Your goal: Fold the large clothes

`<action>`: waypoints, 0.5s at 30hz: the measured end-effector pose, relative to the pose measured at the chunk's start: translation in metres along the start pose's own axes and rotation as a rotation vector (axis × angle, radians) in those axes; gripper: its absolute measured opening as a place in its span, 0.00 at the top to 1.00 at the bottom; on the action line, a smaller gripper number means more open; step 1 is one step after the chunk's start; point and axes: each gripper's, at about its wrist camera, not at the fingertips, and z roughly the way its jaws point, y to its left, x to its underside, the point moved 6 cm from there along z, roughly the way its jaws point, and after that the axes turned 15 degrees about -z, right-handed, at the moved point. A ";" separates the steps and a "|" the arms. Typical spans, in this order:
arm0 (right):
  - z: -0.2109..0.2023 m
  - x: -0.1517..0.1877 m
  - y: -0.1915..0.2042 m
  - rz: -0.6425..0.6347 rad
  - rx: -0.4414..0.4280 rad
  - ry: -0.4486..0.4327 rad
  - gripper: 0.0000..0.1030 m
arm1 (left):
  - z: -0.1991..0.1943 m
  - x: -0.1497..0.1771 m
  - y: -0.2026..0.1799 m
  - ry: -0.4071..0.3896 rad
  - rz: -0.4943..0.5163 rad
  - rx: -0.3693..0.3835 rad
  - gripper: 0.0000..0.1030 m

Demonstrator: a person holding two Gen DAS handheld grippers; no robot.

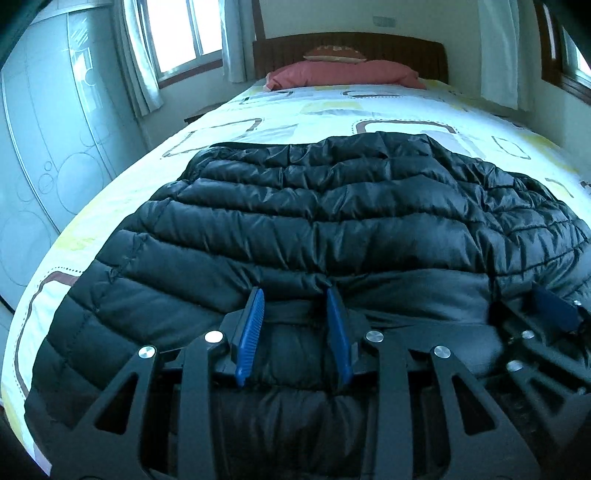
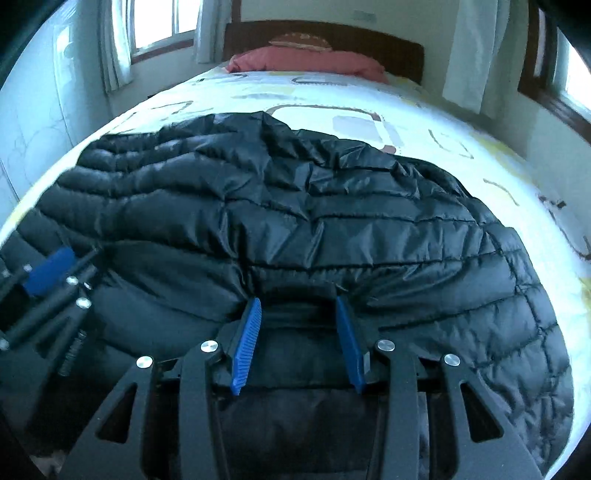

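A black quilted puffer jacket (image 1: 332,206) lies spread across the bed; it also fills the right wrist view (image 2: 314,221). My left gripper (image 1: 295,295) stands open with its blue pads on either side of a bunched fold at the jacket's near edge. My right gripper (image 2: 299,301) is open the same way, straddling the near edge further right. Each gripper shows in the other's view, the right one (image 1: 554,306) at the right side and the left one (image 2: 48,273) at the left side.
The bed (image 1: 280,110) has a white sheet with yellow and grey squares. Pink pillows (image 1: 343,74) lie at the dark wooden headboard (image 1: 351,48). A pale wardrobe (image 1: 44,129) stands to the left. Curtained windows (image 1: 177,33) are behind and to the right.
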 end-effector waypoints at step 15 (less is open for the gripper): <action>0.001 0.005 0.001 -0.005 0.022 -0.029 0.59 | -0.008 0.002 -0.002 -0.006 0.030 -0.007 0.66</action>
